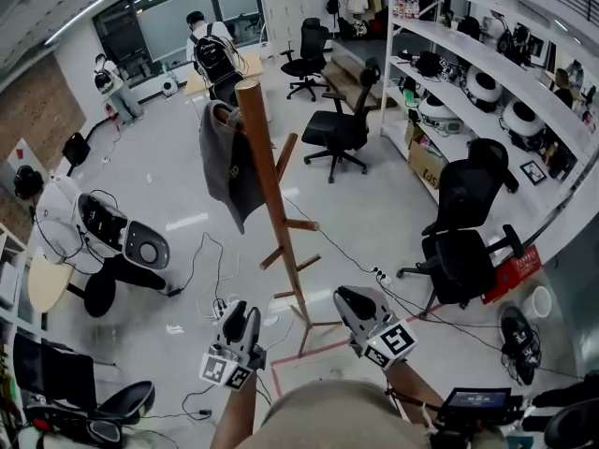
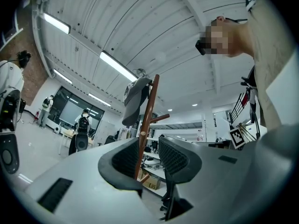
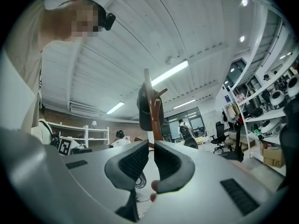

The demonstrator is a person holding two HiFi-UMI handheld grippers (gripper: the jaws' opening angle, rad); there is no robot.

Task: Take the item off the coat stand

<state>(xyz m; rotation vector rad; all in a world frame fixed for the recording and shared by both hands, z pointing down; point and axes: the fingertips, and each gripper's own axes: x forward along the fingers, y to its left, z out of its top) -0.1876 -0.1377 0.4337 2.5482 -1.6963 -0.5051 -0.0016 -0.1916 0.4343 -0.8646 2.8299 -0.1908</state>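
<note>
Nearest items: two hand-held grippers, low in the head view, just ahead of the person's body.

- Left gripper: jaws stand moderately apart. Its own view has nothing between the pads; the stand shows only through the gap, well beyond.
- Right gripper: jaws narrow, a slim gap between them. Its own view also shows nothing held.

Task items, middle of the floor:

- Coat stand: wooden pole with angled pegs, upright, its feet just beyond the grippers and between them. Both gripper views look up along it.
- Grey garment: the item to take. It hangs from a peg near the top, on the left side of the pole, draping down beside it. Seen high above the jaws in both gripper views.

Surroundings:

- Black office chairs, far and right.
- White machine, left.
- Shelving, right wall.
- Cables on the floor, near the stand's feet.

Progress, as judged: nothing completed. The garment is on its peg and untouched, and both grippers are empty and well apart from it. Remaining steps are to reach up to the garment, close on the cloth, lift it clear of the peg and carry it away from the stand.
</note>
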